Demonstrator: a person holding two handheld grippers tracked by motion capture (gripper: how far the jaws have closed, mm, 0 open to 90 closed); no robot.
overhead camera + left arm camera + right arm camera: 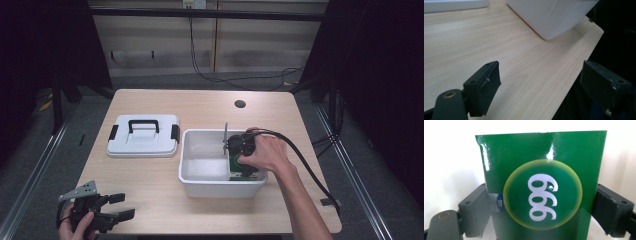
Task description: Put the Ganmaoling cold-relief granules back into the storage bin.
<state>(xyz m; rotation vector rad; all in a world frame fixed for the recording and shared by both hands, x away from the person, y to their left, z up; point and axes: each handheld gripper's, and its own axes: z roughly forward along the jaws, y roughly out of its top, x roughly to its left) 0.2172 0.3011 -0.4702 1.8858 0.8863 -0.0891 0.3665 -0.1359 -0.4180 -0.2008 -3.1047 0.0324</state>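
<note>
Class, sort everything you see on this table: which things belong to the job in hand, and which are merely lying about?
In the job:
- glossy green carton marked 999
- open white plastic bin
- right gripper

Lying about:
- white plastic lid with black handle
- left gripper, open, over the wooden table

Glossy green box (541, 185) (white "999" on a yellow-ringed disc) stands inside the white bin (200, 187).

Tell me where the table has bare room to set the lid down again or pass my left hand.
Free: the far strip beyond the lid and bin, and the near-left wood between the left gripper and bin. Crowded: the bin's right end, where the right gripper straddles the green box.
</note>
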